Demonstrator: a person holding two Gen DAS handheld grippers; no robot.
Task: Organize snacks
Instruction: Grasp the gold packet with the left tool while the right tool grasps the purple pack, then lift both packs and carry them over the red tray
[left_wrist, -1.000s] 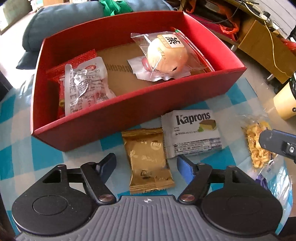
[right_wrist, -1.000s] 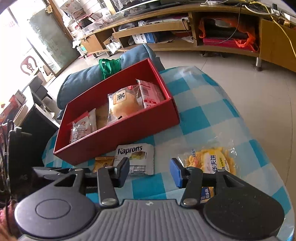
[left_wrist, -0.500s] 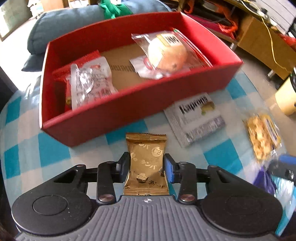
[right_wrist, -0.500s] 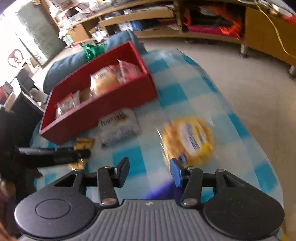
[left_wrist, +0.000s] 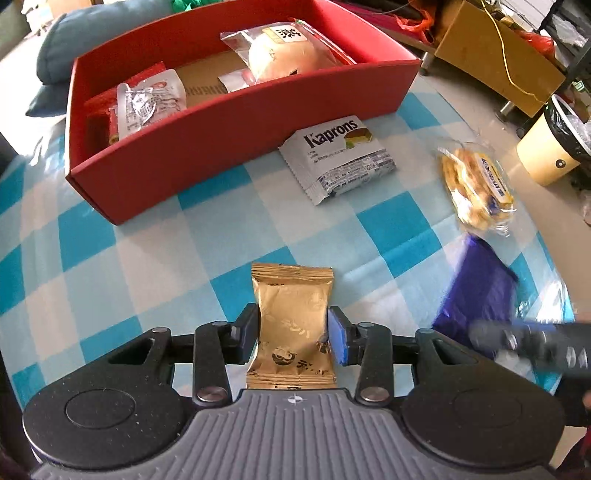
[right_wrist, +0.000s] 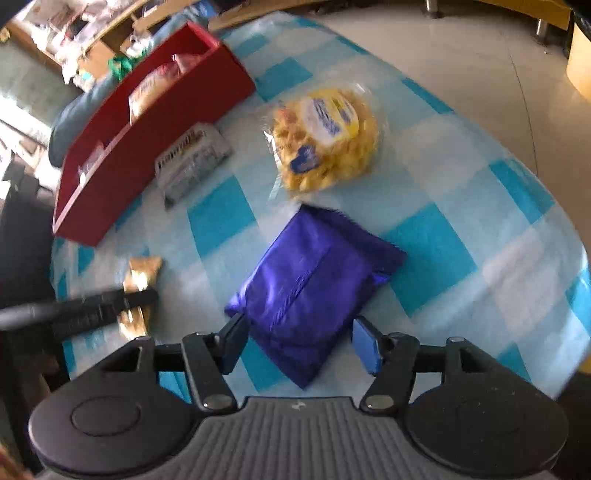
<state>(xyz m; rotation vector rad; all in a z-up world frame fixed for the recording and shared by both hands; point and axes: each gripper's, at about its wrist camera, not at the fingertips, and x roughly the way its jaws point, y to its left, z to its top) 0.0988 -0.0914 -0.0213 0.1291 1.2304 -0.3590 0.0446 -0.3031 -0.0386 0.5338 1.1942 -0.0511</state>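
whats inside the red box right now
The red box holds a bun in a clear wrapper at the right and a clear-and-red printed packet over a red one at the left, with bare cardboard floor between. The near wall hides the lower front.

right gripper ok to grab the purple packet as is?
Probably yes. The right gripper has its jaws open on either side of the near end of the purple packet, which lies flat on the tablecloth with nothing on top. The yellow snack bag sits just beyond it.
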